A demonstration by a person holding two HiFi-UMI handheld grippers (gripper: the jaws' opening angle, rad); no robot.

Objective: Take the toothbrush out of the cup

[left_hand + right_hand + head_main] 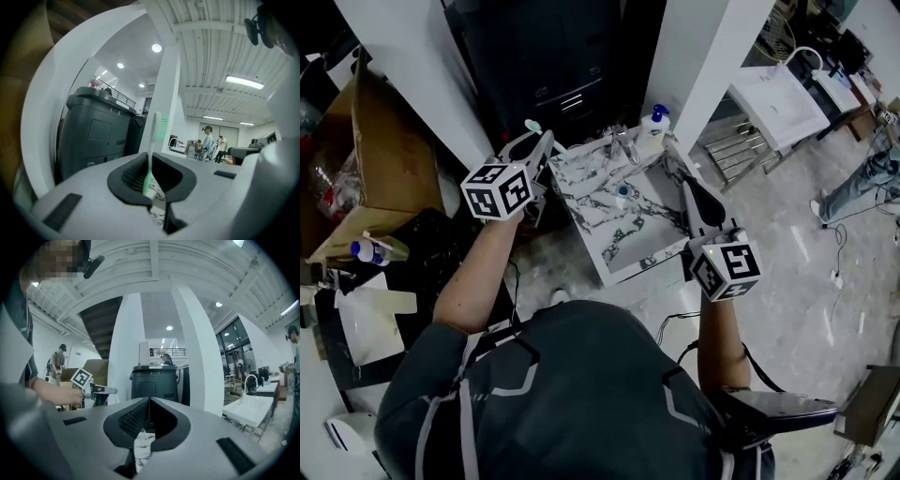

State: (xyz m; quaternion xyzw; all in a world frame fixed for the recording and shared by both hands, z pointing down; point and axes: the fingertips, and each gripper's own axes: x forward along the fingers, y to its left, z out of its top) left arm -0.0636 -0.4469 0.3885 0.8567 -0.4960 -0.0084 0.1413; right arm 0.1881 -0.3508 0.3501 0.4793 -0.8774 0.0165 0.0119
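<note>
My left gripper [542, 142] is raised to the left of the marble sink counter [591, 211] and is shut on a toothbrush [534, 126] with a pale green handle. In the left gripper view the toothbrush [151, 154] stands upright between the jaws [149, 161], with its bristle head above them. A small teal cup [622, 193] sits down in the basin, apart from the brush. My right gripper [690, 192] hovers over the counter's right side. Its jaws [148, 400] meet at the tips with nothing between them.
A soap bottle [653, 122] and a faucet [625, 145] stand at the back of the counter. A black bin [553, 66] sits behind it between white pillars. A cardboard box [366, 159] is at the left. A white washbasin stand [778, 98] and a person [867, 178] are at the right.
</note>
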